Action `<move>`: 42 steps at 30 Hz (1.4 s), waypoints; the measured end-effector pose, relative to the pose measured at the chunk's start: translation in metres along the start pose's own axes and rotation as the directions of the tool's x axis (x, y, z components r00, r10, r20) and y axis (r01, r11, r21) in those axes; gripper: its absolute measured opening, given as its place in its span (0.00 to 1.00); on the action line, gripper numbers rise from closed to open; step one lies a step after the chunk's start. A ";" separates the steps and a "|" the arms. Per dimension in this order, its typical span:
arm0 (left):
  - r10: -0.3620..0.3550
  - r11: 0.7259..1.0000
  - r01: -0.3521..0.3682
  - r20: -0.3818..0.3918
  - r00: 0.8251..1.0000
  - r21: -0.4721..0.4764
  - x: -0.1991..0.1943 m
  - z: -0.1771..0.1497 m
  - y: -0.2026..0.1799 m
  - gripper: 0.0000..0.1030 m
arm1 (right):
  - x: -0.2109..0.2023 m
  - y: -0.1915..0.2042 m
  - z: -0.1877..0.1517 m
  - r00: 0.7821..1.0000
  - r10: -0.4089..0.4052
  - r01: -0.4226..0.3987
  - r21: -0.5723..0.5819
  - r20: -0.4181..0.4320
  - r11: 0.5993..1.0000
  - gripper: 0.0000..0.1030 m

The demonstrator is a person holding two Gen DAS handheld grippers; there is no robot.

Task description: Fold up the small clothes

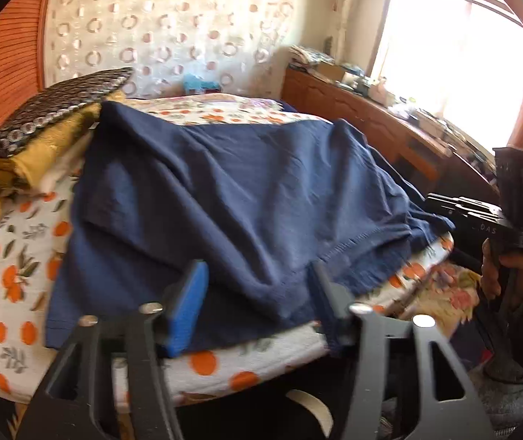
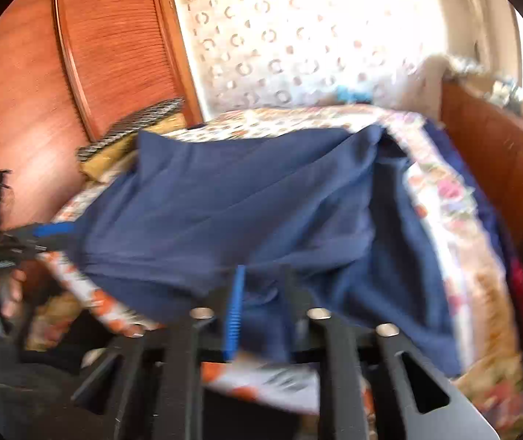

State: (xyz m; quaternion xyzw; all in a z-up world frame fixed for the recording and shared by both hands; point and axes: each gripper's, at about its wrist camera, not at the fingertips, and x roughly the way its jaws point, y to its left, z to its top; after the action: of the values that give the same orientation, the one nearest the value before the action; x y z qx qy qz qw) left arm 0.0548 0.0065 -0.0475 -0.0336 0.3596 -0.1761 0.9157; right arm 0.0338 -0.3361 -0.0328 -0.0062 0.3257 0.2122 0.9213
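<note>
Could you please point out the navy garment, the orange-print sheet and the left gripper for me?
navy garment [image 1: 224, 190]: left wrist view, middle of the cloth.
orange-print sheet [image 1: 12, 286]: left wrist view, bare part at the left.
left gripper [image 1: 257, 293]: left wrist view, midway between its fingers.

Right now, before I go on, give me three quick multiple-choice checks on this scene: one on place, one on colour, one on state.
1. The garment lies on: A a desk, B the bedspread, C the floor.
2. The garment is: A navy blue, B red, C white.
3. The left gripper is: A shut on cloth, B open, C out of view.

B: the orange-print bedspread shows under and around it.
A: its whole surface is dark blue.
B: its fingers stand apart over the near hem.
</note>
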 end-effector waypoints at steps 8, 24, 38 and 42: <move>0.116 0.991 -0.113 0.050 0.992 -0.068 -0.011 0.006 0.044 0.69 | 0.047 -0.044 0.021 0.995 -0.093 0.096 0.070 -0.045 0.993 0.38; 0.187 0.976 -0.194 -0.074 0.979 -0.097 0.072 0.062 0.123 0.50 | 0.020 -0.037 0.015 0.988 -0.147 0.150 0.091 -0.045 0.984 0.03; 0.215 0.967 -0.217 -0.033 0.976 -0.131 0.010 0.030 0.123 0.04 | 0.011 -0.003 0.028 0.986 -0.159 0.159 0.008 0.044 0.987 0.65; 0.239 0.962 -0.241 -0.031 0.971 -0.130 -0.002 0.018 0.123 0.04 | 0.017 0.032 0.032 0.998 -0.051 0.053 -0.044 0.047 0.998 0.65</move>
State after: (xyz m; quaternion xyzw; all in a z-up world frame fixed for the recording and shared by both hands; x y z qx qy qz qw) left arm 0.1024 0.1211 -0.0560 -0.0494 0.3788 -0.0397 0.9233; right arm 0.0518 -0.2959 -0.0141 -0.0304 0.2992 0.1954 0.9335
